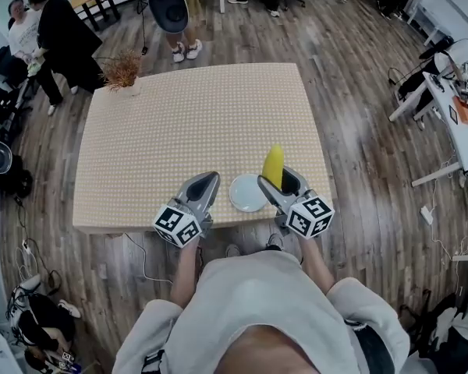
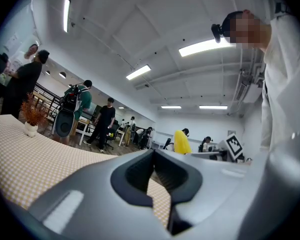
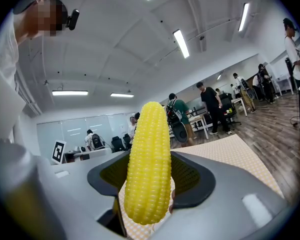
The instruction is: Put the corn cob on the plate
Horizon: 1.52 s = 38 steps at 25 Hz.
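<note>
Fingers (image 1: 300, 185) of my right gripper (image 1: 282, 176) grip the corn (image 1: 274, 164) upright just beside the empty plate (image 1: 247, 193) in the head view, so I judge only the setting down is left, while the left gripper view shows my left gripper (image 2: 152, 156) closed on nothing over the dotted table (image 2: 20, 154), and the right gripper view shows the corn between wide jaws with a busy office behind.
</note>
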Available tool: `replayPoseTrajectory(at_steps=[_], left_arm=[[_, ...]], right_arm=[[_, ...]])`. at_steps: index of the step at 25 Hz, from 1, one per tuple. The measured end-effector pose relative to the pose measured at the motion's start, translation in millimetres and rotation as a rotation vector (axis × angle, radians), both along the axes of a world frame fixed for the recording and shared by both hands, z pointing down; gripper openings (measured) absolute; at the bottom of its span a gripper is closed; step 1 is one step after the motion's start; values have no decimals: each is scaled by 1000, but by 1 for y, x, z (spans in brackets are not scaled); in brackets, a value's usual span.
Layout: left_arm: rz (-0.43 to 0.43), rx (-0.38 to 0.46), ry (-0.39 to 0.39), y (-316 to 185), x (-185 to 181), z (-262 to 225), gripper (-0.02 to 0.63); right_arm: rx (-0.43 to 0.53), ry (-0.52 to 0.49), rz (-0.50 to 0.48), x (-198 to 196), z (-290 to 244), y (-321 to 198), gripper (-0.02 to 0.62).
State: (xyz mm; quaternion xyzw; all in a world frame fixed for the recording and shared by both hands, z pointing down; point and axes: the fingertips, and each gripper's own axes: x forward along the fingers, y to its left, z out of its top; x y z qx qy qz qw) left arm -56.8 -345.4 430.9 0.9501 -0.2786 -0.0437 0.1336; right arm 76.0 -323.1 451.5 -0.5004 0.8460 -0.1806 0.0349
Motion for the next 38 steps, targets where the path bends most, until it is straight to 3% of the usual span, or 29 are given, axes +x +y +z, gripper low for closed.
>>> replayPoseTrajectory(at_steps=[7, 15, 26, 38], left_arm=[[-63, -30, -13, 3, 26, 8, 8], [-97, -69, -29, 6, 22, 21, 8], [-114, -246, -49, 17, 6, 90, 8], [-148, -372, -82, 37, -12, 164, 8]], right_arm=[[-21, -2, -69, 27, 5, -9, 255], [-79, -11, -102, 25, 23, -7, 255], [-254, -37, -116, 8, 94, 16, 256], [-437, -74, -139, -4, 181, 52, 255]])
